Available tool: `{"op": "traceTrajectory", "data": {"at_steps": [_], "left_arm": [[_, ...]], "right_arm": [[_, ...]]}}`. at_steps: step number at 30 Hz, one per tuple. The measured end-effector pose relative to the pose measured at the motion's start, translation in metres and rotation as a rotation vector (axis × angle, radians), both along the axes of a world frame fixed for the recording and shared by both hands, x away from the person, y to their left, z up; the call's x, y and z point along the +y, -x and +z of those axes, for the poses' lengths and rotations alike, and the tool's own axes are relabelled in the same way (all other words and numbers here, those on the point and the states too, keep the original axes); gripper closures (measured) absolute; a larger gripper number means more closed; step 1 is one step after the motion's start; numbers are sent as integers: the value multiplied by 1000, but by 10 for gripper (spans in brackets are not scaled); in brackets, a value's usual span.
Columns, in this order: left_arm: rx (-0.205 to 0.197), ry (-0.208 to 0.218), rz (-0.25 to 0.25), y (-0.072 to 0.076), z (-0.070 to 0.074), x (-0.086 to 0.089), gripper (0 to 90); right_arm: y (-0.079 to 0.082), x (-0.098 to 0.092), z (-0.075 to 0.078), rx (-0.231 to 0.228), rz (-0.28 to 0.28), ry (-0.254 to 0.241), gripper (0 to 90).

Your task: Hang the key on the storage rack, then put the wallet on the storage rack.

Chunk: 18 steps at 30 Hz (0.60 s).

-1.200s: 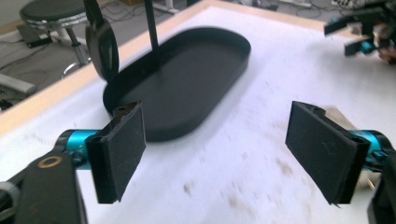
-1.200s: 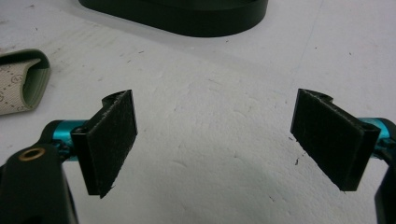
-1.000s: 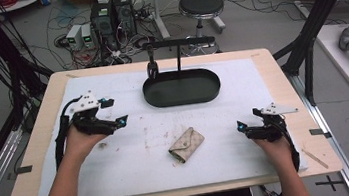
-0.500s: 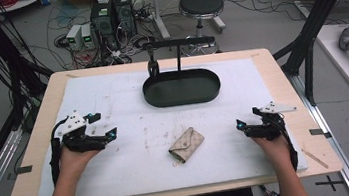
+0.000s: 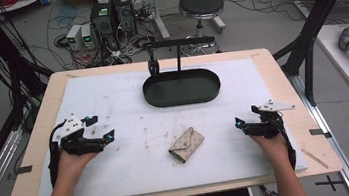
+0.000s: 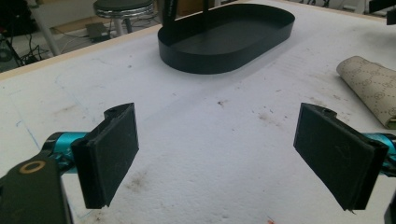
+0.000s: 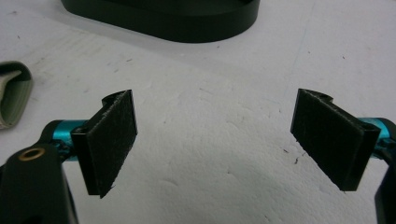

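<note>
Beige wallet (image 5: 187,145) flat on white mat (image 5: 111,93), centre-front, between both grippers, well apart from each. Left gripper (image 5: 107,136) jaws wide, empty. Right gripper (image 5: 237,122) jaws wide, empty. Black tray (image 5: 182,98) behind. Risk: thin, soft wallet; low pinch may skid it or unfold flap.

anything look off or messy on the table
Mostly the white foam mat: it carries brown smudges and scuff marks, thickest between the black oval tray and the beige patterned wallet. The wallet lies askew to the mat's edges. Nothing looks spilled or broken.
</note>
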<state>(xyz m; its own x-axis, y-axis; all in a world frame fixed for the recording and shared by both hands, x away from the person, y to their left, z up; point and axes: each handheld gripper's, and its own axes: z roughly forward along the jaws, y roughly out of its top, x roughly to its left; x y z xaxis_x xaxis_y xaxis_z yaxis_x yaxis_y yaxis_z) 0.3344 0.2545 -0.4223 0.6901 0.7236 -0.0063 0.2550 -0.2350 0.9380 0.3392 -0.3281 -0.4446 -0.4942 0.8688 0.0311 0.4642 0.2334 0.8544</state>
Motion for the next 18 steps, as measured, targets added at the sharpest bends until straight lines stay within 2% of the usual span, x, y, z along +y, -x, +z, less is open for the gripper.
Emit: {"op": "traceTrajectory", "data": {"at_steps": [3,7,10,12,18], "left_arm": [[7,0,-7,-1,0,-1,139],[19,-4,-11,-2,-1,-5,139],[14,-12,-7,0,0,-10,139],[26,-16,-11,0,0,-13,139],[45,-34,-31,1,-1,-32,139]], "right_arm": [[0,-2,-1,8,-12,-9,147],[0,1,-1,15,-1,7,147],[1,2,-1,11,-1,6,148],[2,1,0,8,-4,3,148],[1,1,-1,11,-3,9,148]]}}
